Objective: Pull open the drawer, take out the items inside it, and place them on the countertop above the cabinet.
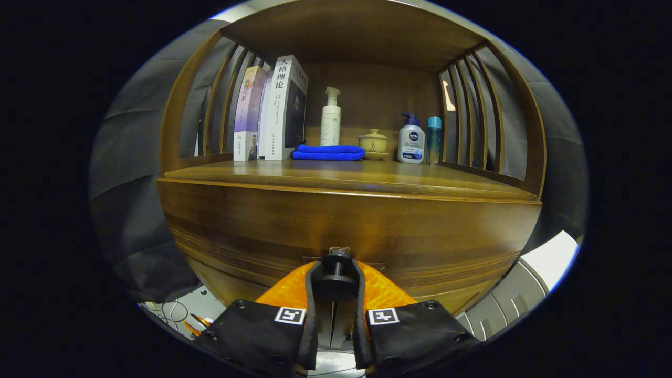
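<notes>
A brown wooden cabinet fills the scene, with its drawer front [346, 226] straight ahead of me. A dark round knob [336, 275] sticks out of the lower middle of that front. My gripper [336, 273] is shut on the knob, one finger pressing each side of it. The drawer front lies flush under the countertop [378, 176], so the inside of the drawer is hidden. The countertop's front strip is bare wood.
At the back of the countertop stand books [273, 107], a white pump bottle [331, 118], a folded blue cloth [328, 153], a small lidded teapot [374, 142], a white lotion bottle [411, 139] and a slim blue bottle [433, 139]. Slatted side rails [472, 115] and a shelf roof enclose them.
</notes>
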Tool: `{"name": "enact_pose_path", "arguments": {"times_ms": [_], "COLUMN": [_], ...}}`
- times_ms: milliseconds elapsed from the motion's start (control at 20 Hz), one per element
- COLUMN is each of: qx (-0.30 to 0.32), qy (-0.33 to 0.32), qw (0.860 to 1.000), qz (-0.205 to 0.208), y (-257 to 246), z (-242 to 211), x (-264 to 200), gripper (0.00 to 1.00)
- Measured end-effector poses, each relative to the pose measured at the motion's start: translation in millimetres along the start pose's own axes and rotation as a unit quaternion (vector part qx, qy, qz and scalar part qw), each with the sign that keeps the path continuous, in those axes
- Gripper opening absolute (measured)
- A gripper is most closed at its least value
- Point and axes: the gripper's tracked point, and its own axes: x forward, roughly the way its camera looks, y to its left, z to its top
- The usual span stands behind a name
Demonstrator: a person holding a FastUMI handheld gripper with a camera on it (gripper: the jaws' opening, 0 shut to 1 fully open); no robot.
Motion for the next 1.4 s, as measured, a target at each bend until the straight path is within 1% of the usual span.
{"name": "enact_pose_path", "arguments": {"times_ms": [200,350,700,1000,1400], "qx": [-0.014,-0.003,-0.01,-0.019,-0.034], "qy": [0.0,0.001,0.006,0.014,0.025], "qw": [1.0,1.0,1.0,1.0,0.999], "qz": [-0.004,-0.007,-0.007,0.016,0.024], "y": [-1,0,0,3,7], "z": [-2,-6,-19,-29,-46], "x": [-4,-18,-55,-89,-126], "gripper": [0.3,0.3,0.3,0.3,0.3]}}
